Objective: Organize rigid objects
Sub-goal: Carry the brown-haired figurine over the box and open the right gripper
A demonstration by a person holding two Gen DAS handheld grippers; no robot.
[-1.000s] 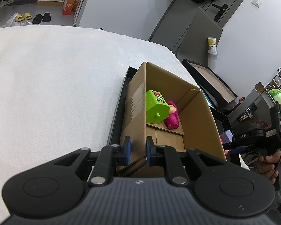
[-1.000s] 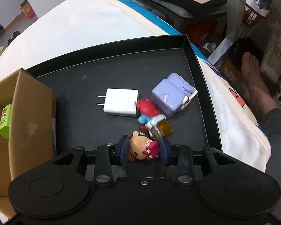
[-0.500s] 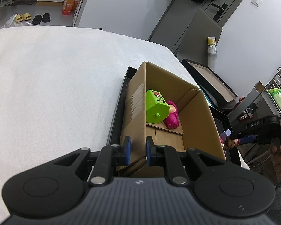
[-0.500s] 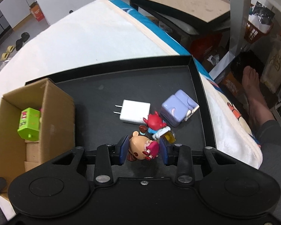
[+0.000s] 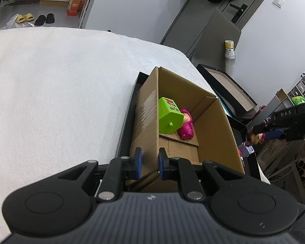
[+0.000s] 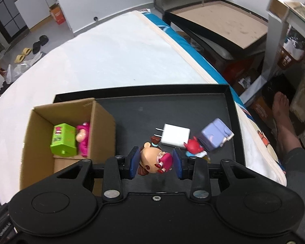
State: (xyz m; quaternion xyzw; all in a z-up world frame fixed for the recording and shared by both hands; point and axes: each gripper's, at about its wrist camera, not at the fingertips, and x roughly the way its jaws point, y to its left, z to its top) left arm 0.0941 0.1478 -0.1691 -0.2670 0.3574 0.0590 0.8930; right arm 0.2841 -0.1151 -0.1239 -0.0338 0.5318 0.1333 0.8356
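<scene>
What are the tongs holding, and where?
The right tongs pinch a small doll figure by its head and body. The left tongs grip the cardboard box wall.

The left gripper [image 5: 148,163], a black two-finger tool with blue pads, is pointing downward at a slant, its jaws drawn close and pinching the near wall of the brown cardboard box [image 5: 150,122]. The right gripper [image 6: 155,161], black with blue pads too, is pointing steeply down, its jaws clamping a small big-headed doll figurine with brown hair and a pink dress [image 6: 155,159].
</scene>
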